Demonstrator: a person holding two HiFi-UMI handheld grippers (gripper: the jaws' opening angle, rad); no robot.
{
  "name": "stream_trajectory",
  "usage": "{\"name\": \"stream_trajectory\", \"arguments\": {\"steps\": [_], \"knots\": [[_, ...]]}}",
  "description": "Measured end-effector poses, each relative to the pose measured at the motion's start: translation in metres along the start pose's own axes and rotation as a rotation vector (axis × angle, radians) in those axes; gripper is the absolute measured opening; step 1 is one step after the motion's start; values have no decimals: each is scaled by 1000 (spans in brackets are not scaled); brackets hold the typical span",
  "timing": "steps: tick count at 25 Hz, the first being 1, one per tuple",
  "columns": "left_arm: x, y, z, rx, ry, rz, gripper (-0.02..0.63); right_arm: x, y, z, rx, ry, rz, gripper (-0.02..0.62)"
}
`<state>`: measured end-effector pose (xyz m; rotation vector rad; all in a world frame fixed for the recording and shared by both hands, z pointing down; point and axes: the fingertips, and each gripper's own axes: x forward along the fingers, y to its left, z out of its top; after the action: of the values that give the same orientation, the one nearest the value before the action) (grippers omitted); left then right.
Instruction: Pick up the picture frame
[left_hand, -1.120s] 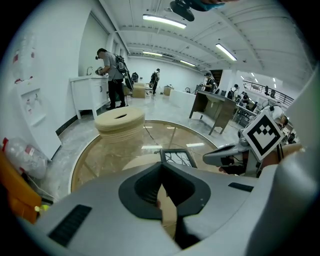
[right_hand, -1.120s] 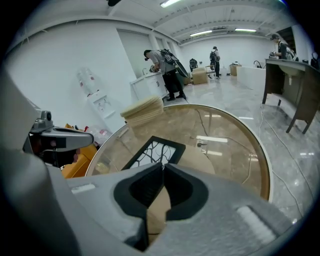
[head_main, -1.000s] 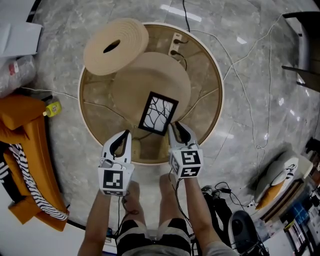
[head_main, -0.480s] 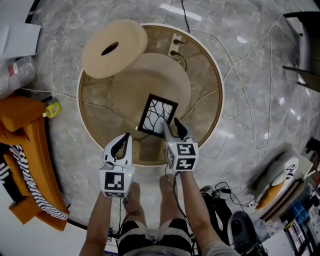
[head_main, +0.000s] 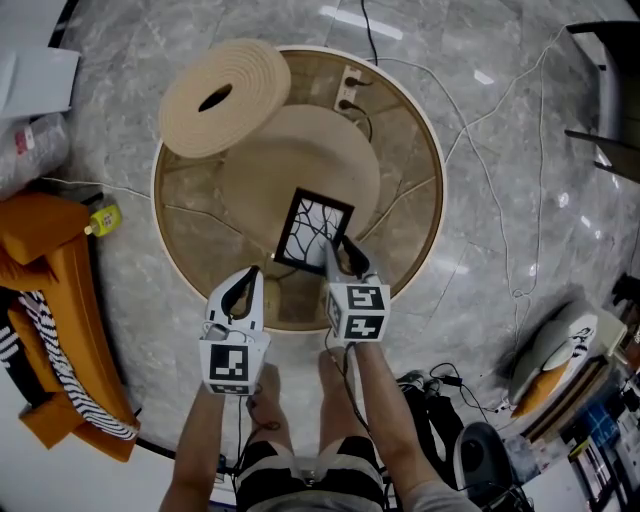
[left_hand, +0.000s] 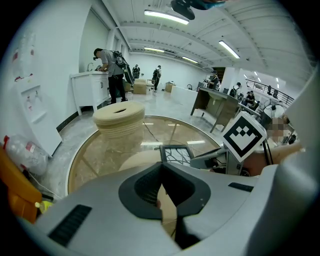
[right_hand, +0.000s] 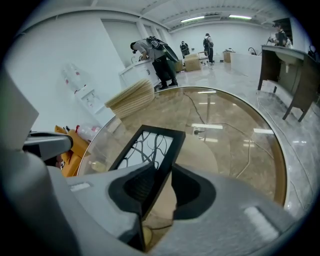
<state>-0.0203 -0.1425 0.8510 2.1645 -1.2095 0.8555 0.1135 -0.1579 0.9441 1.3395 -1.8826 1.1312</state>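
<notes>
The picture frame is black with a white branch pattern and rests on a beige disc on the round glass table. My right gripper reaches over the frame's near right corner. In the right gripper view the frame's right edge runs between the jaws of that gripper. They are closing, with a sliver of gap still showing on the right side. My left gripper hovers at the table's near edge, left of the frame. This gripper stands slightly apart with nothing between its jaws.
A ribbed beige ring overhangs the table's far left rim. Under the glass at the back lies a power strip with cables. Orange and striped cushions lie on the floor to the left, and bags and cables to the right.
My right gripper has slid left and down over the frame's near right corner, so the edge now sits between its jaws. The left gripper and the frame have stayed put.
</notes>
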Motion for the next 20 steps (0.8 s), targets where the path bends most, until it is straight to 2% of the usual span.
{"name": "stream_trajectory", "arguments": {"steps": [6, 12, 20], "knots": [[-1, -1, 2, 2, 0, 5, 17, -2, -4, 3, 9, -12, -2, 68], [-10, 4, 5, 0, -5, 16, 17, -11, -9, 2, -9, -22, -16, 64], [-35, 4, 27, 15, -35, 28, 17, -41, 0, 24, -30, -65, -16, 63]]}}
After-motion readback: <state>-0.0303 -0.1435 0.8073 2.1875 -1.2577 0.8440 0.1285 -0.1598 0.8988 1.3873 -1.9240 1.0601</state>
